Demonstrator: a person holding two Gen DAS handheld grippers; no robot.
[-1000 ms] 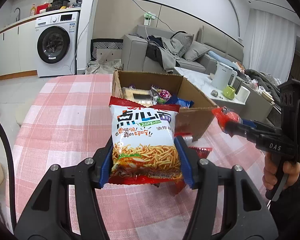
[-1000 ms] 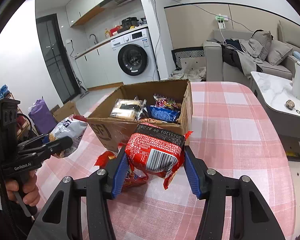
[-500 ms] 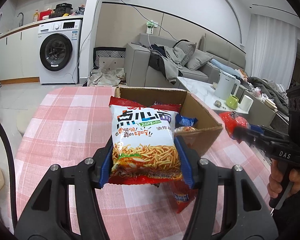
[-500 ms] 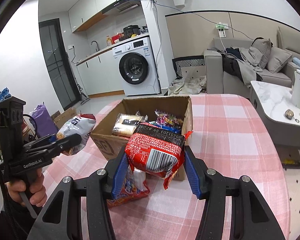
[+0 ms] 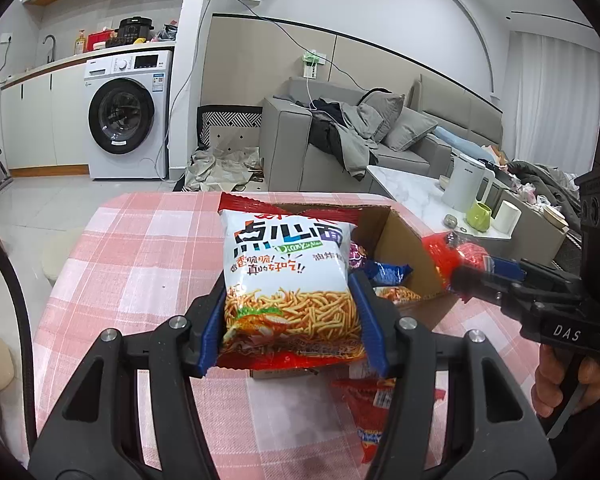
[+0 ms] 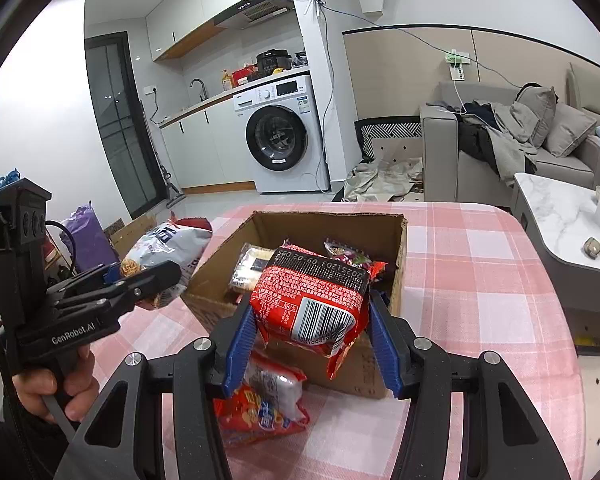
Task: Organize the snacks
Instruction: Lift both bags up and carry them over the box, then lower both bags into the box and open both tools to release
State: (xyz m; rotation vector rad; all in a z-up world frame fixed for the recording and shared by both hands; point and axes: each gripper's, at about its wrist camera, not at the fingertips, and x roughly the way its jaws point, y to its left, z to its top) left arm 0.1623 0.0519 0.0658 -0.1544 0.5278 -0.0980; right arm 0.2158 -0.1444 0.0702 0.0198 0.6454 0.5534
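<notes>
pink checked table (image 6: 480,280) carries an open cardboard box (image 6: 396,248) at its middle – several snack packs lie inside, one blue pack (image 5: 388,274) among them. left gripper (image 5: 292,320) has its blue pads clamped on both sides of a white noodle snack bag (image 5: 288,276), held upright in the air at the box's left near side. right gripper (image 6: 312,336) is closed on a red packet (image 6: 312,300), barcode facing the camera, held over the box's near edge. one more red-and-white snack pack (image 6: 264,404) lies on the table – just near of the box.
</notes>
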